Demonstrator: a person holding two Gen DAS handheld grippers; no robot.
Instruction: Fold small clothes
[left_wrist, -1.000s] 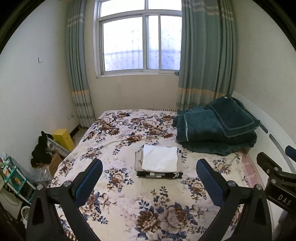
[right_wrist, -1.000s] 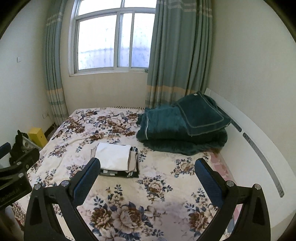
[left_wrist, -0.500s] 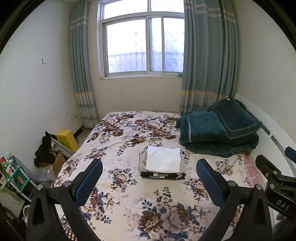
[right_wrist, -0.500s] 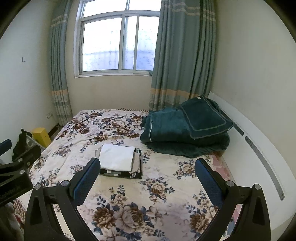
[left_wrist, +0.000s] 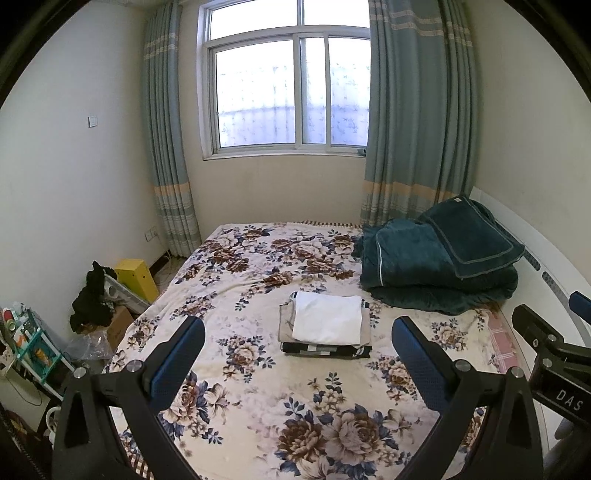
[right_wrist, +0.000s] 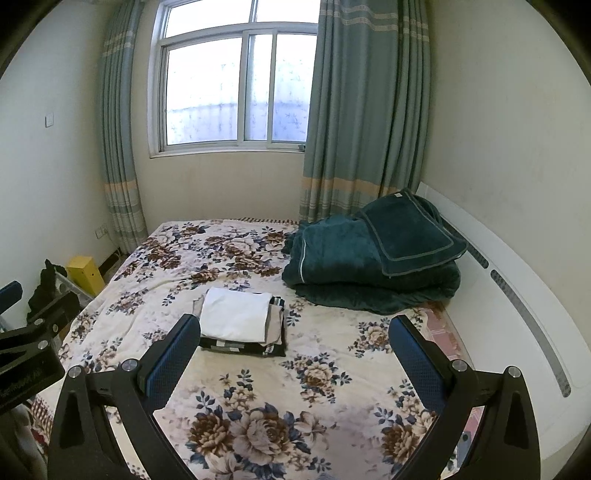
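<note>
- Bed (left_wrist: 258, 369) with floral cover, filling lower half of both views, long side against right wall.
- Window (left_wrist: 291, 88) on far wall, grey-green curtains (left_wrist: 417, 110) either side.
- Dark green blanket pile (left_wrist: 436, 266) at far right of bed, folded, flat green pillow on top, against white headboard (right_wrist: 517, 280).
- Stack of folded clothes (left_wrist: 327, 326) mid-bed, just in front-left of blanket pile, not touching it; white piece on top, beige under it, black patterned at bottom. In right wrist view stack (right_wrist: 242, 321) sits just past left finger tip.
- Left tongs (left_wrist: 297, 334) held above near end of bed, spread wide, nothing between blue pads, well short of stack.
- Right tongs (right_wrist: 293, 332) same: wide apart, holding nothing, hovering over near bed.
- Right tool body visible at right edge of left view; left tool body at left edge of right view.
- Floor clutter left of bed: yellow box (left_wrist: 136, 273), black garment (left_wrist: 90, 299) draped on stuff, cardboard box, small teal rack (left_wrist: 26, 350) with items.
- Wall switch (left_wrist: 93, 120) on left wall.
</note>
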